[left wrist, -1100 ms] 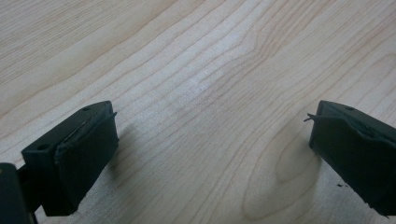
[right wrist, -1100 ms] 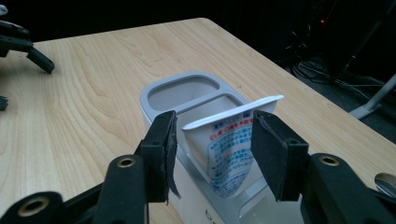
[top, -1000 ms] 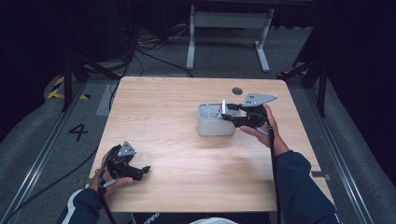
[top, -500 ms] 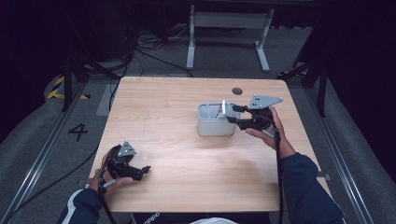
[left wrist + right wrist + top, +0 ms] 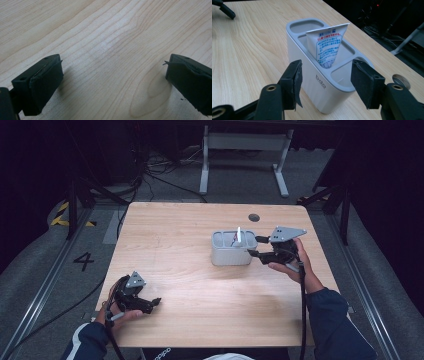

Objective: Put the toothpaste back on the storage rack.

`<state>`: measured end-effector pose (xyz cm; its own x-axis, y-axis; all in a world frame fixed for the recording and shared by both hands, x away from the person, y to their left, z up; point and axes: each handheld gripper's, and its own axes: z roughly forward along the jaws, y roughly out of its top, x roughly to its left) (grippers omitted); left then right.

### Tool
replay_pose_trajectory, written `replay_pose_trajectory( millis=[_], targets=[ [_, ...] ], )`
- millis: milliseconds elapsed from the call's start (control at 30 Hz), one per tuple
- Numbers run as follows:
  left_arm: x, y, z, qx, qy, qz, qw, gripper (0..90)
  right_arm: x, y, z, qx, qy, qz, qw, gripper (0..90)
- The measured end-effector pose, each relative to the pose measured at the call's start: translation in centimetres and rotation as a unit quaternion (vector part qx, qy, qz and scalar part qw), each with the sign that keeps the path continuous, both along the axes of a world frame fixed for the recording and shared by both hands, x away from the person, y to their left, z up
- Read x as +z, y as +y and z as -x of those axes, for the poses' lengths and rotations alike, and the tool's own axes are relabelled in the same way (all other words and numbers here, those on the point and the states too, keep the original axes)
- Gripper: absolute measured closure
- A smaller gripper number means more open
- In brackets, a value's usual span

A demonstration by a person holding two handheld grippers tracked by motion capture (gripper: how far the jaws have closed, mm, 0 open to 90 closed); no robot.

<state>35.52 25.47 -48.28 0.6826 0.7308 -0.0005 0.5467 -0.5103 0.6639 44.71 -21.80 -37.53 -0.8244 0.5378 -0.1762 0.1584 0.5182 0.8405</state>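
A pale grey holder point(image 5: 230, 255) with three compartments stands right of the table's middle. A white toothpaste tube point(image 5: 238, 236) with blue and red print point(image 5: 327, 46) stands upright in its middle compartment. My right gripper point(image 5: 255, 247) hovers at the holder's right end. Its jaws have just been opening and now stand on either side of the holder's end point(image 5: 319, 97), touching nothing. My left gripper point(image 5: 152, 304) rests near the table's front left corner. It is open over bare wood point(image 5: 113, 80).
The wooden table point(image 5: 175, 235) has a round dark grommet point(image 5: 254, 217) behind the holder, also seen to the right of the right jaw point(image 5: 401, 81). A white metal frame point(image 5: 240, 150) and cables lie on the floor beyond the far edge.
The right gripper's jaws have spread wider and drawn back a little to the right, away from the tube. The tube stays standing in the holder. The left gripper has not moved.
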Motion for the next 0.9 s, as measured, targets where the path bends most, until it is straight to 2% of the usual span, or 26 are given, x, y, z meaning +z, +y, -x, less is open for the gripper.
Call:
replay_pose_trajectory(
  millis=[167,333,500,600,900],
  targets=[
    [0.0,0.0,0.0,0.000,0.000,0.000,1.0000,1.5,-0.2,-0.5,0.4,-0.005,0.003,0.016,0.9999,40.1],
    [0.0,0.0,0.0,0.000,-0.001,0.000,1.0000,1.5,-0.3,-1.0,0.7,-0.010,0.002,0.021,0.9997,39.7],
    [0.0,0.0,0.0,0.000,0.000,0.000,1.0000,1.5,-0.8,-1.5,1.3,-0.011,-0.002,0.046,0.9989,39.8],
    [0.0,0.0,0.0,0.000,0.000,0.000,1.0000,1.5,-0.9,-1.7,1.4,-0.008,0.005,0.051,0.9987,39.8],
    [0.0,0.0,0.0,0.000,0.000,0.000,1.0000,1.5,-1.7,-2.7,2.3,-0.013,0.003,0.067,0.9977,39.5]
  ],
)
